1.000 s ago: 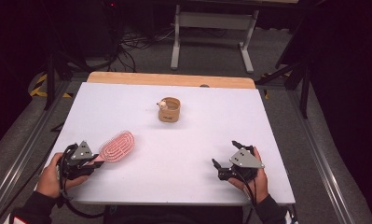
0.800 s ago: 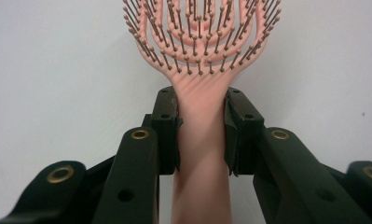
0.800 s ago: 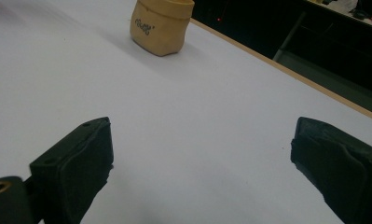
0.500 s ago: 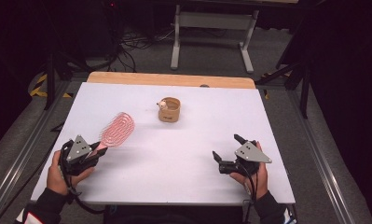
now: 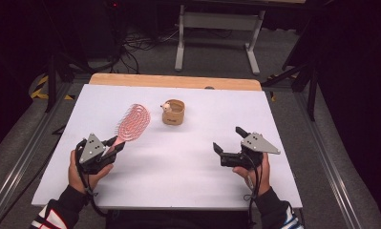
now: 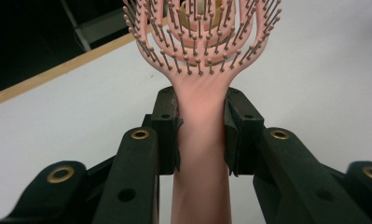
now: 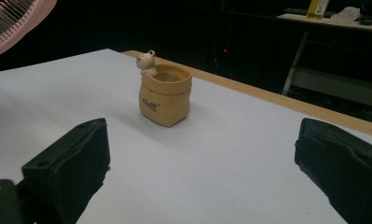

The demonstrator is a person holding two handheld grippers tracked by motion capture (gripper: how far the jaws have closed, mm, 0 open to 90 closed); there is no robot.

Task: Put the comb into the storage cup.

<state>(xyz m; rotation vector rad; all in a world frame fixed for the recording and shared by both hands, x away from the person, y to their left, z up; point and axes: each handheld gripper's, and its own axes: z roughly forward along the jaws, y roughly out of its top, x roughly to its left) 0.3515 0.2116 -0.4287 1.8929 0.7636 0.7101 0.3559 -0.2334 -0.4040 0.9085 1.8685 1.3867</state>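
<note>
High view | tan pot (image 5: 173, 112) just right of brush (image 5: 132, 122)

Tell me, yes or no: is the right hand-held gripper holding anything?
No: in the right gripper view the jaws of the right hand-held gripper stand wide apart over bare table, with the bear pot farther off.
</note>
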